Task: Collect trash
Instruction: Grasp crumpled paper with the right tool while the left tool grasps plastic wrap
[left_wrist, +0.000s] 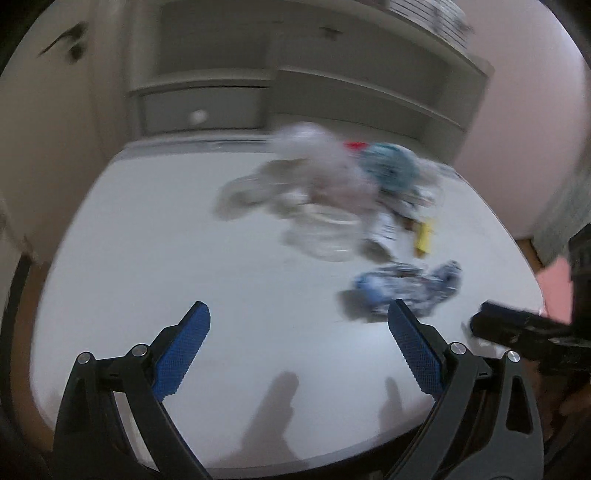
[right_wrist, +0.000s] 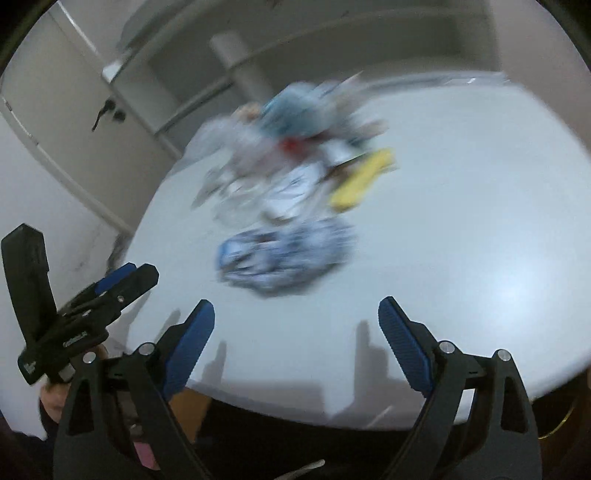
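A blurred pile of trash lies on a white table (left_wrist: 166, 240). It holds a blue-and-white crumpled wrapper (left_wrist: 402, 288) nearest me, a yellow packet (left_wrist: 424, 236), clear plastic (left_wrist: 325, 229), a white bag (left_wrist: 314, 155) and a teal item (left_wrist: 391, 166). My left gripper (left_wrist: 299, 317) is open and empty above the table's near side, left of the wrapper. My right gripper (right_wrist: 295, 314) is open and empty just short of the blue-and-white wrapper (right_wrist: 284, 254). The yellow packet (right_wrist: 362, 181) and the white table (right_wrist: 461, 221) show behind it. Each gripper shows in the other's view, the right one at the right edge (left_wrist: 517, 328) and the left one at the left edge (right_wrist: 122, 280).
Grey shelving with a drawer (left_wrist: 199, 110) stands behind the table. A door with a dark handle (right_wrist: 107, 110) is at the left. The table's front edge runs just under both grippers.
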